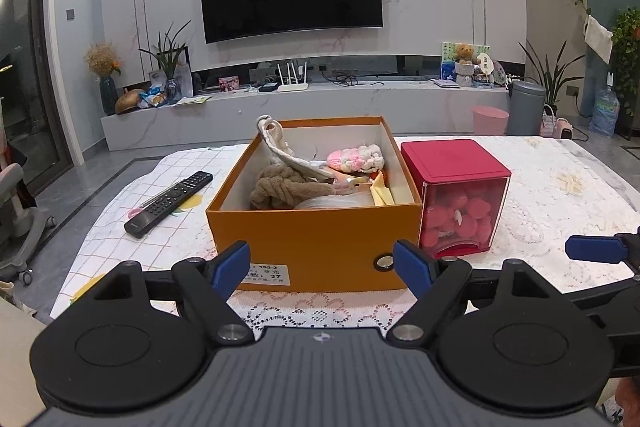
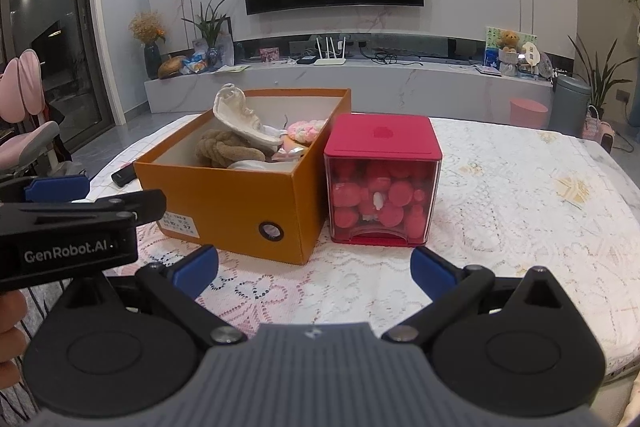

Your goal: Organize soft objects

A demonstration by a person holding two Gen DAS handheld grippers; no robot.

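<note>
An orange cardboard box (image 1: pixel 320 247) (image 2: pixel 224 203) stands on the lace-covered table. Inside lie soft things: a brown knotted plush (image 1: pixel 280 189) (image 2: pixel 222 147), a cream fabric piece (image 1: pixel 276 143) (image 2: pixel 236 111) leaning over the back left corner, and a pink-and-white knitted item (image 1: pixel 356 157) (image 2: pixel 306 129). My left gripper (image 1: pixel 322 271) is open, just in front of the box's near wall, holding nothing. My right gripper (image 2: pixel 316 267) is open and empty, above the tablecloth in front of the box and the red container (image 2: pixel 382 183).
The red-lidded clear container (image 1: pixel 460 203), full of pink soft balls, touches the box's right side. A black remote (image 1: pixel 168 203) lies left of the box. The other gripper's blue finger (image 1: pixel 596 249) shows at right. Behind the table are a TV console, a pink bin (image 1: pixel 490 119) and plants.
</note>
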